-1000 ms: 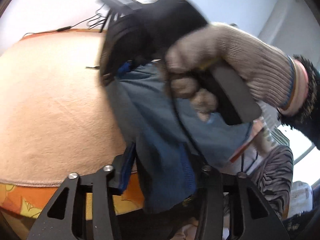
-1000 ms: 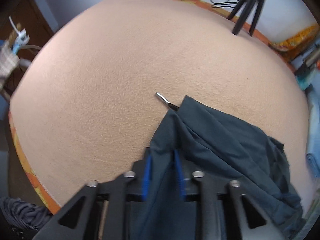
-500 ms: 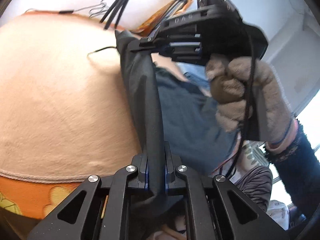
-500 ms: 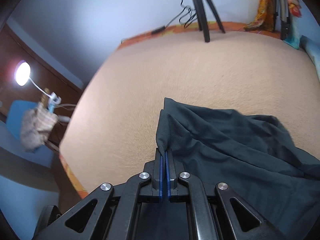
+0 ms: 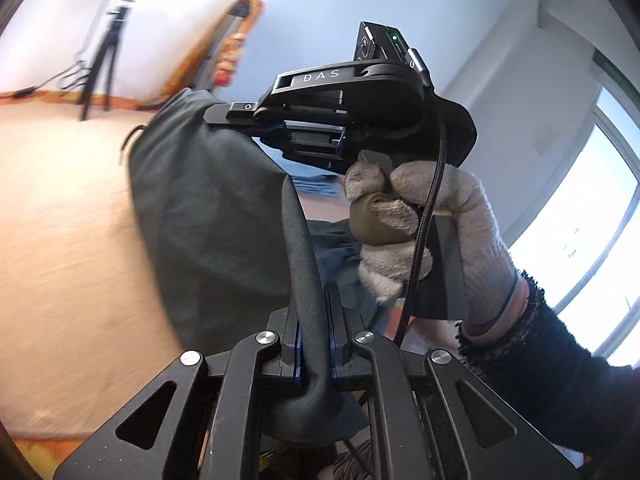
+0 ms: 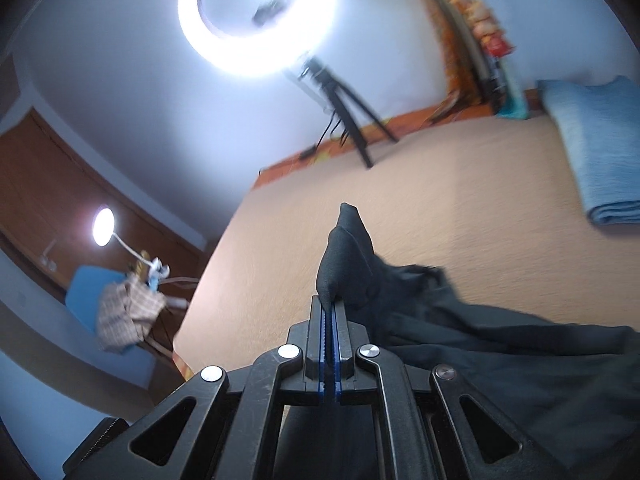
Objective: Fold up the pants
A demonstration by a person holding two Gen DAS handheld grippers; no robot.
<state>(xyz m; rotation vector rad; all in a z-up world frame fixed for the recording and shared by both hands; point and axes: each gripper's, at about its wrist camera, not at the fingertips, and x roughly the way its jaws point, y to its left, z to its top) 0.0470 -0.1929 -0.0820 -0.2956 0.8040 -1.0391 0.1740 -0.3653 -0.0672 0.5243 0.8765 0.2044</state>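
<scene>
Dark grey pants (image 5: 208, 216) hang lifted above the peach bed cover (image 5: 60, 208). My left gripper (image 5: 314, 312) is shut on a rolled edge of the fabric that rises between its blue pads. Ahead of it, a gloved hand (image 5: 424, 232) holds my right gripper, whose fingers (image 5: 240, 114) pinch another part of the pants higher up. In the right wrist view, my right gripper (image 6: 330, 312) is shut on a peak of the pants (image 6: 348, 248), and the rest of the cloth drapes down to the right over the bed cover (image 6: 460, 208).
A folded light blue cloth (image 6: 596, 148) lies on the bed at the right. A tripod (image 6: 348, 116) with a bright ring light (image 6: 260, 12) stands at the bed's far edge. A blue chair (image 6: 108, 320) with a checked cloth stands left of the bed.
Both grippers have risen with the pants and tilted up, so the cloth now hangs clear of the bed. The left gripper, open a second ago, has shut on the fabric.
</scene>
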